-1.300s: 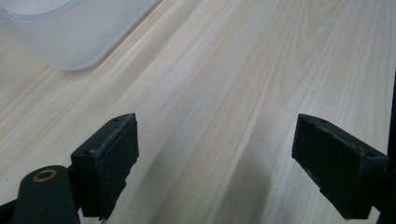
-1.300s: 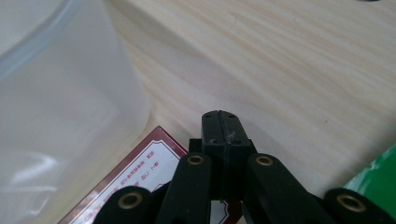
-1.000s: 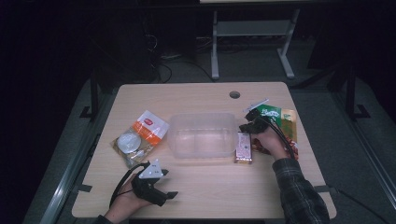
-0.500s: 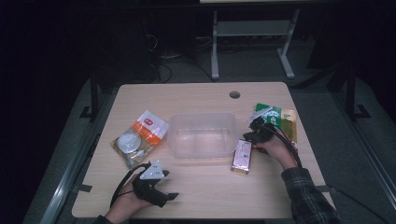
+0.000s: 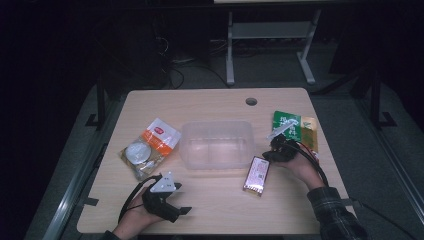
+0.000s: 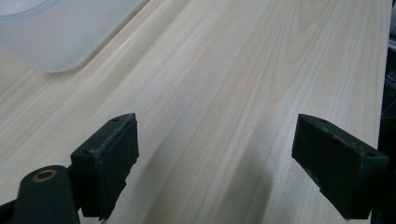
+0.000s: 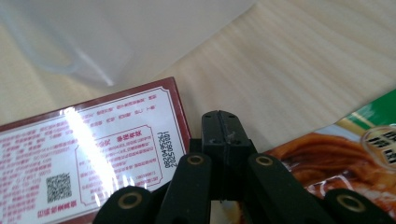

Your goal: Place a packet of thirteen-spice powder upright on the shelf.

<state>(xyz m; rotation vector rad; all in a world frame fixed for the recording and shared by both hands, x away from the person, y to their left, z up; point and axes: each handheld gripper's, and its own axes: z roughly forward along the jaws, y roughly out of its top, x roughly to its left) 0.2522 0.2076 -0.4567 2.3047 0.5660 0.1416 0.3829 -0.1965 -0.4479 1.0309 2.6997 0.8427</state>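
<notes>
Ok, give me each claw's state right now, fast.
Left claw: open, holding nothing, over the light wooden table.
Right claw: closed, holding nothing, beside the dark red rectangular packet.

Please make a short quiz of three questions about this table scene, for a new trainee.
1. True or false: the jaws of the right gripper are shut with nothing between them.
2. Which item lies beside the right gripper? A) the dark red box B) the orange packet C) a metal spoon
3. What stands in the middle of the table?

Key:
1. True.
2. A.
3. The clear plastic container, between the orange packet and the green packet. The left gripper waits open over bare wood.
</notes>
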